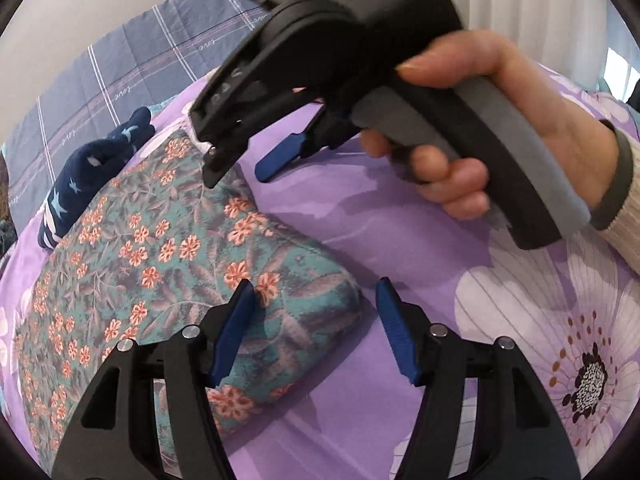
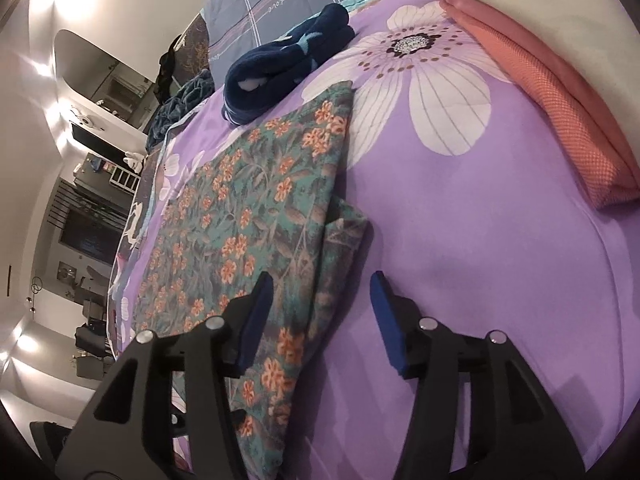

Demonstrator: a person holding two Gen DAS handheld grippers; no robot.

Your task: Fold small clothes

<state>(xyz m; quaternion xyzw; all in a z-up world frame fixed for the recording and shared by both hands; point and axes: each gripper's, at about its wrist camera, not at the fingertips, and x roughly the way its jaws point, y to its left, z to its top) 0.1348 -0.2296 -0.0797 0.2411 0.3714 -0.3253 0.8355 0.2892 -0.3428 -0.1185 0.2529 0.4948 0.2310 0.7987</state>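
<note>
A folded teal garment with orange flowers (image 1: pixel 160 248) lies flat on the purple bedspread (image 1: pixel 400 220). My left gripper (image 1: pixel 316 292) hovers open over its near right corner, and the pads touch nothing. A hand (image 1: pixel 500 120) holds my right gripper (image 1: pixel 240 168) over the garment's far corner, one blue finger (image 1: pixel 280 158) showing. In the right wrist view the same garment (image 2: pixel 248 208) runs away from me. My right gripper (image 2: pixel 320 284) stands open astride its right edge, without pressing on the cloth.
A rolled navy garment with pale stars (image 1: pixel 92 164) (image 2: pixel 288 68) lies just beyond the floral one. Folded pink, orange and cream clothes (image 2: pixel 560 92) are stacked at the right. A blue checked quilt (image 1: pixel 120 72) sits behind. The bed's left edge (image 2: pixel 136 216) drops toward room furniture.
</note>
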